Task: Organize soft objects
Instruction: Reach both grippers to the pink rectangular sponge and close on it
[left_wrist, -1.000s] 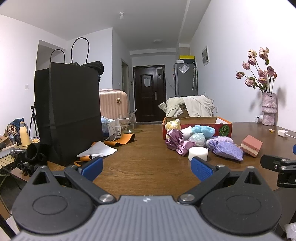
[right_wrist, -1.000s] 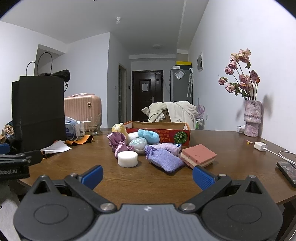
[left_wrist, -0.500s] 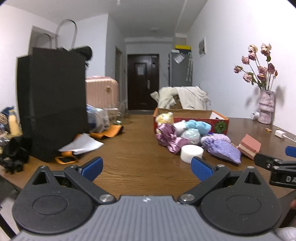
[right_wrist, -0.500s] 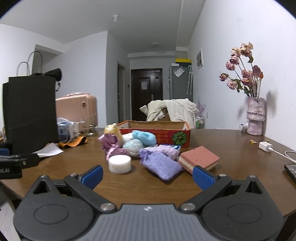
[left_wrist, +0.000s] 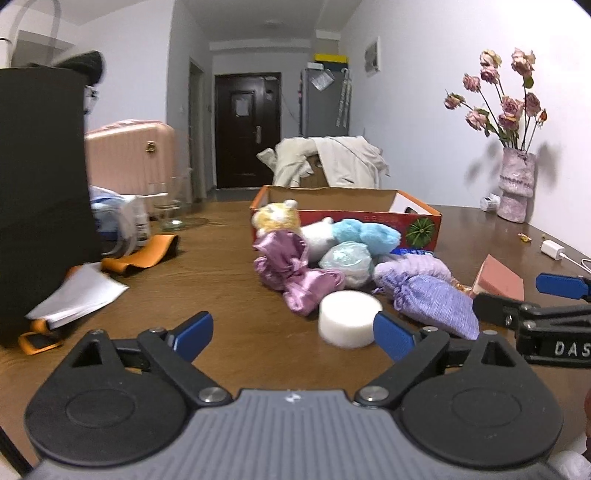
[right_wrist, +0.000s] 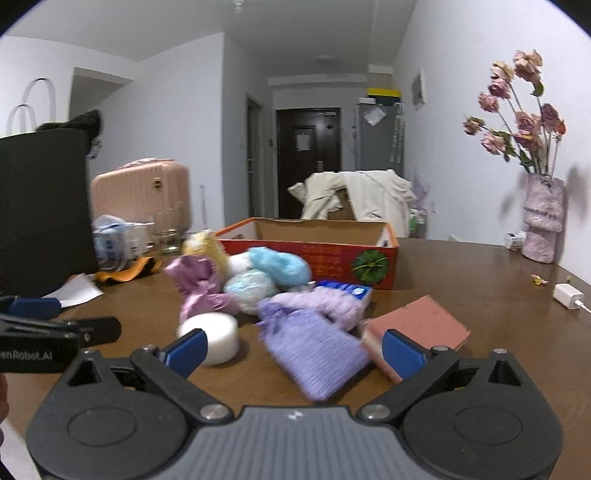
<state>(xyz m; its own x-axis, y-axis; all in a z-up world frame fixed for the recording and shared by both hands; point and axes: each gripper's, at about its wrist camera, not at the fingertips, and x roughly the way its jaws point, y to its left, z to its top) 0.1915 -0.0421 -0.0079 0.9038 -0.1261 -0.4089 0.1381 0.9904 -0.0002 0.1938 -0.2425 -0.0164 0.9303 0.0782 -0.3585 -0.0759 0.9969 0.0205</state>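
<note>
Both grippers come in low over the table (left_wrist: 229, 266) toward the soft pile, nothing held yet. Left gripper (left_wrist: 291, 330): jaws wide but closing a bit, empty between; white puck (left_wrist: 349, 321) sits just ahead by its right finger, prob. the first target. Right gripper (right_wrist: 291, 350): fingers wide, empty; purple pouch (right_wrist: 314, 350) lies right between its fingers' line, w/ pink block (right_wrist: 421, 328) touching the pouch's right side.

Rest of pile is bunched against the front wall of the red box (right_wrist: 325, 254): pink satin bag (left_wrist: 291, 273), teal ball (left_wrist: 347, 260), blue fluff (left_wrist: 365, 232), white plush (left_wrist: 317, 236), yellow toy (left_wrist: 277, 218). Box is open-topped & looks mostly empty from here, so likely the drop spot – items parked in front for short carries.

Black bag (left_wrist: 40, 206), papers (left_wrist: 77, 293) at left, vase (right_wrist: 543, 218) far right: off the path, no obstruction
</note>
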